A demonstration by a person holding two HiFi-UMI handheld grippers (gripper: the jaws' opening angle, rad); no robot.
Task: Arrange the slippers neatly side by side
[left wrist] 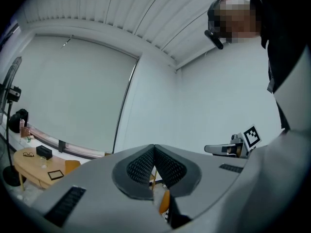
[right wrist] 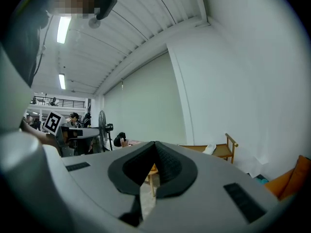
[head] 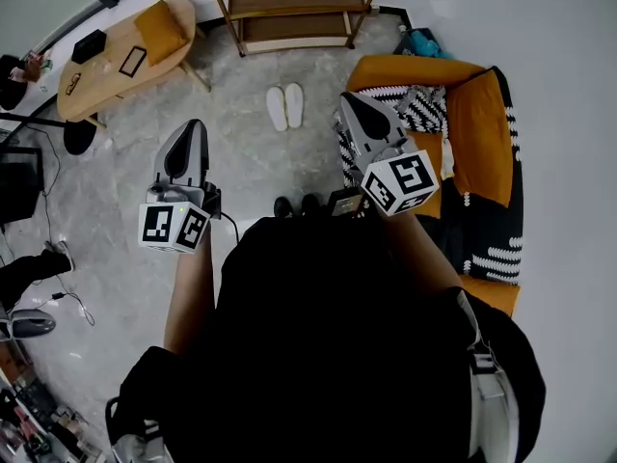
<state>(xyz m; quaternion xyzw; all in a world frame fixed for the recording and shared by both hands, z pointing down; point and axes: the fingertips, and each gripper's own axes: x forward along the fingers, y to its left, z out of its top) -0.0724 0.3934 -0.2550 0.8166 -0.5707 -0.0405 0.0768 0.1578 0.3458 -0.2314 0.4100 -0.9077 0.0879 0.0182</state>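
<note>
A pair of white slippers [head: 285,106] lies side by side on the grey floor, toes toward the wooden shelf. Both grippers are held up at chest height, well short of the slippers and above them. My left gripper [head: 196,125] is left of the pair, its jaws shut with nothing between them. My right gripper [head: 346,100] is right of the pair, next to the sofa, also shut and empty. In the left gripper view the pads [left wrist: 146,165] meet and point at wall and ceiling. The right gripper view shows its closed pads [right wrist: 165,161] the same way; neither shows the slippers.
An orange sofa [head: 477,114] with black-and-white cushions stands at the right. A wooden shelf [head: 294,8] is beyond the slippers, an oval wooden table [head: 120,56] at the far left. Cables and gear lie along the left floor [head: 67,302]. The person's dark shoes [head: 294,204] stand behind the slippers.
</note>
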